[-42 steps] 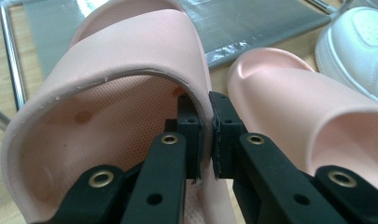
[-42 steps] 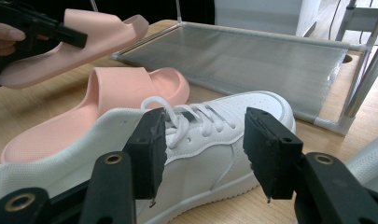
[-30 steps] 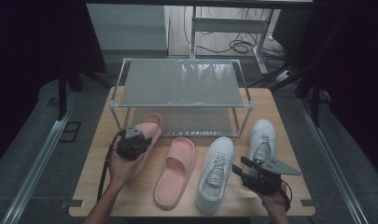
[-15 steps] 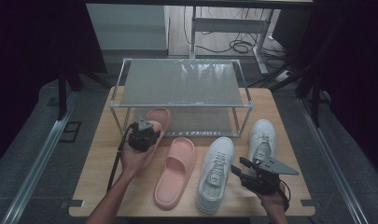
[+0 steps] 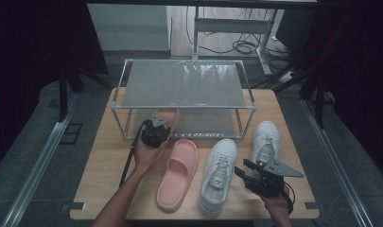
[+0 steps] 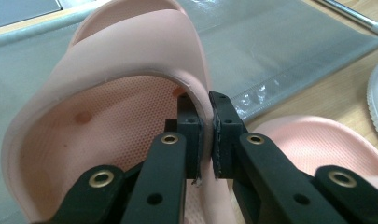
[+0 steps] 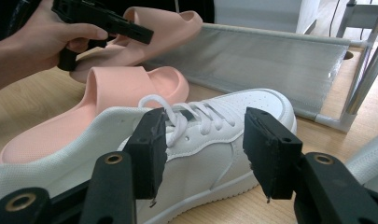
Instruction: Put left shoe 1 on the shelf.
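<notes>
- While the left gripper (image 6: 203,135) pinches one pink slipper (image 6: 107,107) by its strap at the lower shelf (image 5: 213,124) of the rack, nothing is stored yet.
- The second slipper (image 5: 177,174) and both sneakers wait on the table (image 5: 104,165).
- The right gripper (image 7: 203,149) stands spread.

Setting: a lab or recording studio, not a home. A small wooden table (image 5: 104,189) stands alone on grey carpeted floor (image 5: 33,179), enclosed on both sides by dark curtains (image 5: 33,42). Metal floor rails (image 5: 38,165) run along each side of the table. Behind it, loose cables (image 5: 236,46) lie on the floor beside the steel legs of a height-adjustable desk frame (image 5: 236,23). On the table sits a two-tier metal-frame shoe rack (image 5: 184,85) with grey fabric shelves, a staged prop arrangement. A person's hands hold instrumented handheld grippers (image 5: 153,133) with trailing cables, consistent with a data-collection rig.
</notes>
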Available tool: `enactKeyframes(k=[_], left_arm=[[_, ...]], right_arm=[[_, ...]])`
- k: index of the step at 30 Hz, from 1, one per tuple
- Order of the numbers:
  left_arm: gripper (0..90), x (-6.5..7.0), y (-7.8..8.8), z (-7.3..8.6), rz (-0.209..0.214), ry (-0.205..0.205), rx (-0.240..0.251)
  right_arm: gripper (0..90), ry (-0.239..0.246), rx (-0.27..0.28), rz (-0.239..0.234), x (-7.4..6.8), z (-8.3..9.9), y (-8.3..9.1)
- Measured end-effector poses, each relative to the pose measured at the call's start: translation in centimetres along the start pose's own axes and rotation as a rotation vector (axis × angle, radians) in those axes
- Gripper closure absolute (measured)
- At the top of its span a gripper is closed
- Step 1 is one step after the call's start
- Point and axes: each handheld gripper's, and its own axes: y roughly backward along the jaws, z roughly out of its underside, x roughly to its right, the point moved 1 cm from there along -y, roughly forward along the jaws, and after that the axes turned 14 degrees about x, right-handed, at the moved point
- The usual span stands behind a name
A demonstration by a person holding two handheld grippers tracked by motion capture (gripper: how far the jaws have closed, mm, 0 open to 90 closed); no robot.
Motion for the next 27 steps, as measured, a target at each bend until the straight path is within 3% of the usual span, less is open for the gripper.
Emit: enactKeyframes(k=[12, 15, 20, 27], left_arm=[[84.7, -0.1, -2.6, 0.3, -0.021, 0.032, -0.009], [83.1, 0.0, -3.1, 0.2, -0.032, 0.012, -0.044], [65.2, 0.1, -3.0, 0.0, -0.043, 0.006, -0.049], [52.7, 0.3, -1.2, 0.3, -0.029, 0.005, -0.079]], right_arm=[[49.8, 0.003, -0.003, -0.003, -0.2, 0.1, -0.1], [49.8, 0.004, -0.002, -0.002, -0.1, 0.1, -0.1], [49.8, 0.007, -0.004, -0.006, -0.3, 0.1, -0.1], [49.8, 0.010, -0.001, -0.004, -0.4, 0.0, 0.0]])
